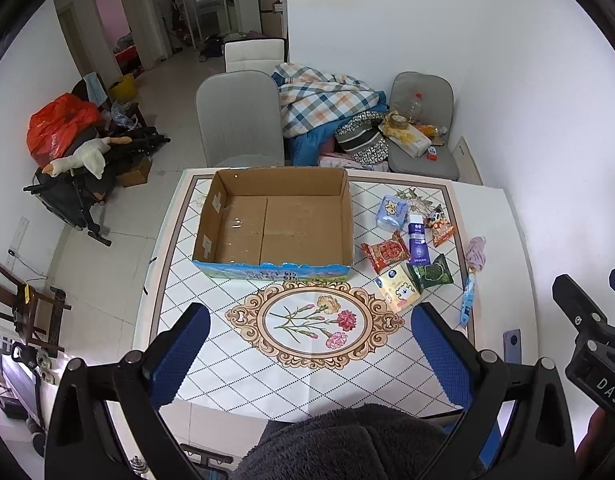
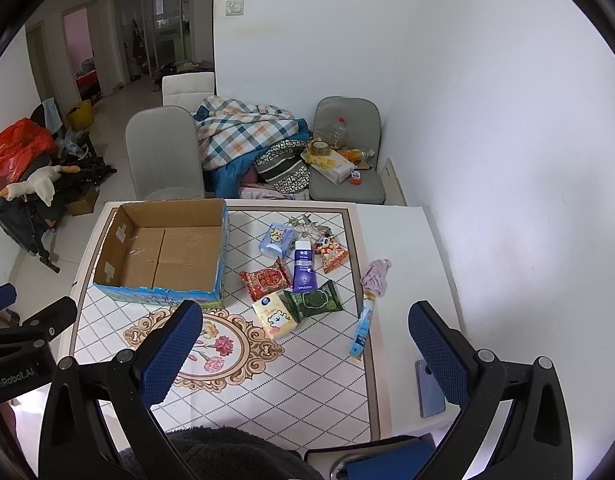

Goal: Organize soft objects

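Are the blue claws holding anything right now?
No. The left gripper and right gripper are both open and empty. The snacks lie on the table beside the box.

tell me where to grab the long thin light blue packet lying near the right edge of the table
Grip the long thin light blue packet across its narrow width near the middle, coming from above with the right gripper. It lies flat and alone, its long axis running away from the camera, with bare tabletop on both long sides for the fingers.
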### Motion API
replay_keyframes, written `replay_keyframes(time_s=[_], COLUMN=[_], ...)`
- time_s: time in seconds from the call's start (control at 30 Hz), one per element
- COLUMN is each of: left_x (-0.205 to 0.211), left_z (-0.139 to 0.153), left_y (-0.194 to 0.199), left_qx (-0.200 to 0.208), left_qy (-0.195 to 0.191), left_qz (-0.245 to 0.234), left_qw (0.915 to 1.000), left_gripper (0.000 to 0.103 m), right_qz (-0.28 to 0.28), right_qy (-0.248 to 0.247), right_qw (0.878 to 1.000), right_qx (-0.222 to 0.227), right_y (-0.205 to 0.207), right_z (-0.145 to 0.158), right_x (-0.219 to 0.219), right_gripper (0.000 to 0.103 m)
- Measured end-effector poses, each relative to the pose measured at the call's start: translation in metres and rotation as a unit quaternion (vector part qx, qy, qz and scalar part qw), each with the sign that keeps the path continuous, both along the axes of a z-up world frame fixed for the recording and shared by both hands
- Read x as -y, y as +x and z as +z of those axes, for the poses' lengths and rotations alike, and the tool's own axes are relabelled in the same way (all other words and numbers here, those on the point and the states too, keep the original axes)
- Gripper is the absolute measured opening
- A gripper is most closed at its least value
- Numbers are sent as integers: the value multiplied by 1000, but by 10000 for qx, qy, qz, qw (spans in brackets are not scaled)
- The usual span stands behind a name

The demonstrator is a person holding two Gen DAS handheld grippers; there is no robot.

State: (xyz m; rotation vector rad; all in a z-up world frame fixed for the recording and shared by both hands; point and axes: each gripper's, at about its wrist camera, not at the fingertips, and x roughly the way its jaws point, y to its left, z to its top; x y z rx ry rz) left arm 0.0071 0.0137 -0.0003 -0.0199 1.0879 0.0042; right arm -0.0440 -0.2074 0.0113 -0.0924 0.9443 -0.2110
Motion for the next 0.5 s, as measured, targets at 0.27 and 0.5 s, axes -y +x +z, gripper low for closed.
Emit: replay_keyframes(time_s=[0.27, 0.5], left_x=[-8, -10], left_z=[3, 9], left_y=[0, -2], left_qx=[99, 220], left_qy=[-4, 30], left_qz=[75, 108], left_qw=[9999, 9997], left_gripper=[103, 103], right_qz=[103, 94], right_qy=[-18, -5], right_qw=[9999, 9999], right_qx=[58, 113], right_y=[3, 2], right_z=[2, 5], right_x=[-9, -9], right_gripper=[103, 103])
